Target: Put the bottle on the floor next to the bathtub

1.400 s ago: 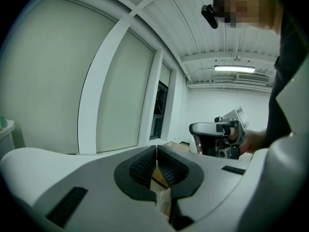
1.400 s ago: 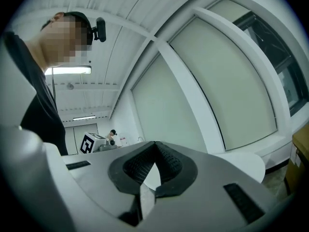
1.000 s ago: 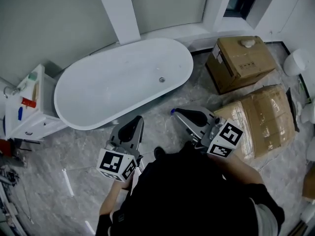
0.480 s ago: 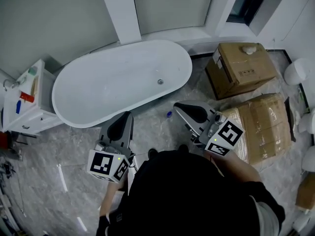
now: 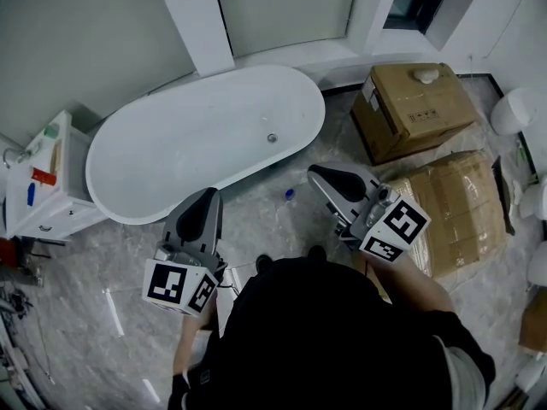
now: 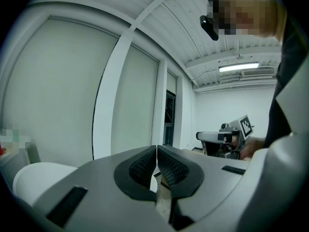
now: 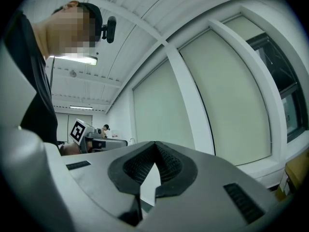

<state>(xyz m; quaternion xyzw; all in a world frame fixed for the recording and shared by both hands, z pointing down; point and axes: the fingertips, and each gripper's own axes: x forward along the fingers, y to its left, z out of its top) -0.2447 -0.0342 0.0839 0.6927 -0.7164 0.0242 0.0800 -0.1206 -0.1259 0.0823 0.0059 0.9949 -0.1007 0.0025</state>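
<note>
The bottle shows from above as a small blue cap; it stands on the grey marble floor just off the right end of the white bathtub. My right gripper is held above the floor a little to the right of the bottle, shut and holding nothing. My left gripper hovers in front of the tub's near side, also shut and holding nothing. In the left gripper view the jaws meet and the right gripper shows beyond them. In the right gripper view the jaws meet too.
Two cardboard boxes sit on the floor at the right. A white cabinet with small items stands left of the tub. White fixtures line the right edge. A pillar and a window sill run behind the tub.
The right gripper has drawn back to the right of the bottle's cap, which now stands apart from it. The left gripper has shifted left and nearer to me. Both stay shut.
</note>
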